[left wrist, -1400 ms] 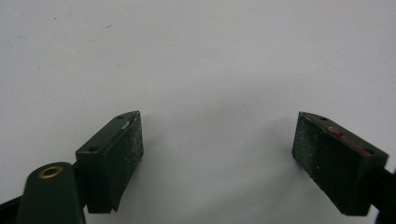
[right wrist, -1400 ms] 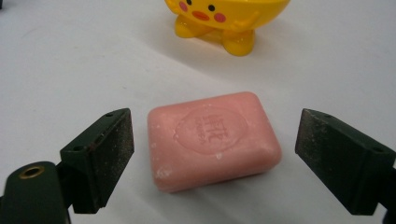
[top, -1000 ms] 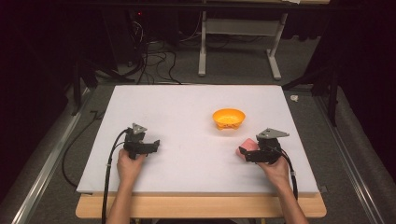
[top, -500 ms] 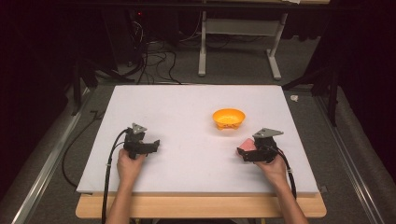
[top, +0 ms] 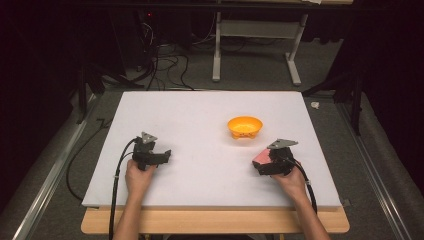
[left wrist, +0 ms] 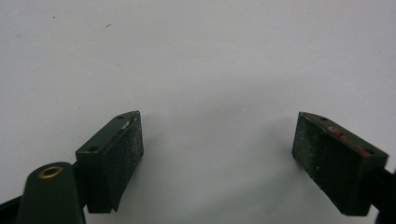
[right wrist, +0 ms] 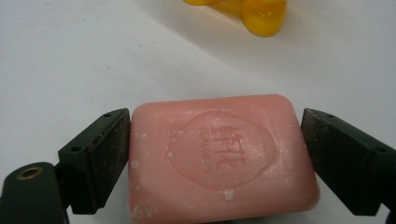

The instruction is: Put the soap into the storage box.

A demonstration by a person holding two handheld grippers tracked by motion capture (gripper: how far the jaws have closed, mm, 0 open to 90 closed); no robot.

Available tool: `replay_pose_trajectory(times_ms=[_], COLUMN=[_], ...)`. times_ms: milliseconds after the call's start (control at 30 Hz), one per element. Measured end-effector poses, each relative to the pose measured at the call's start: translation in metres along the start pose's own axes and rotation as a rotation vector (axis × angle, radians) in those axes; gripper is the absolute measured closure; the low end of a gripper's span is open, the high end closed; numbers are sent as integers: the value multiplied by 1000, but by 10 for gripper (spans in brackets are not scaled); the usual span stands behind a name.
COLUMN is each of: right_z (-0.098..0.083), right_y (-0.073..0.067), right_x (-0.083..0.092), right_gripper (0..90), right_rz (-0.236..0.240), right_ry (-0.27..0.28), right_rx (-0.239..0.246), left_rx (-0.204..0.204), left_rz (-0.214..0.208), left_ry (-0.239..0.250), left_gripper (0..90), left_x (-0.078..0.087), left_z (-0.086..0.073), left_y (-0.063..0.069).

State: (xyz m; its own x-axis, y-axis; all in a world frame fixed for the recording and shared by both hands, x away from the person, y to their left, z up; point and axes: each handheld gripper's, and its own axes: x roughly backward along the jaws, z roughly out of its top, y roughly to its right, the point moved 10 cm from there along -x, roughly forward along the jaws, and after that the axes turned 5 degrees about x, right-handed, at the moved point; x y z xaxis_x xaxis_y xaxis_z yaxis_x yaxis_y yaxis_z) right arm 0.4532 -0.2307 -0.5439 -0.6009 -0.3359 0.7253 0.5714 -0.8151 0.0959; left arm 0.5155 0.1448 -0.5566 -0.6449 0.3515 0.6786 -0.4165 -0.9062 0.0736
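Observation:
A pink bar of soap (right wrist: 219,154) with a stamped emblem lies flat on the white table (top: 200,110). My right gripper (right wrist: 215,119) stands open around it, one jaw at each short end, the left jaw close against the bar. In the high view the soap (top: 261,156) peeks out at the front of the right gripper (top: 265,162), near the table's right front. An orange bowl (top: 245,126) stands a little beyond it, and its foot (right wrist: 254,11) shows at the top of the right gripper view. My left gripper (top: 165,156) rests at the left front, open (left wrist: 219,119) over bare table.
The table's front edge (top: 215,205) runs just behind both hands. Cables (top: 117,175) trail from each gripper toward the person. A white frame stand (top: 250,50) and dark floor with cables lie beyond the far edge.
The right gripper has shifted slightly left and toward the person, staying at the pink soap. The left gripper has not moved.

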Motion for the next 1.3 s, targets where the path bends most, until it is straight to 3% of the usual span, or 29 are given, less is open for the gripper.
replay_pose_trajectory(times_ms=[200,433,900,1300], right_z=[-6,-7,-7,0], right_y=[-1,-1,-2,-6], right_x=[-7,-7,-7,2], right_gripper=[116,131,136,136], right_rz=[-5,25,5,35], right_ry=[-37,-27,-28,5], right_rx=[6,-4,-26,-59], left_rx=[-2,-3,-3,-2], left_rz=[0,0,1,1], left_ry=[-1,-1,-1,-1], left_gripper=[169,169,169,169], left_x=[0,0,0,0], left_z=[0,0,0,0], left_y=[0,0,0,0])
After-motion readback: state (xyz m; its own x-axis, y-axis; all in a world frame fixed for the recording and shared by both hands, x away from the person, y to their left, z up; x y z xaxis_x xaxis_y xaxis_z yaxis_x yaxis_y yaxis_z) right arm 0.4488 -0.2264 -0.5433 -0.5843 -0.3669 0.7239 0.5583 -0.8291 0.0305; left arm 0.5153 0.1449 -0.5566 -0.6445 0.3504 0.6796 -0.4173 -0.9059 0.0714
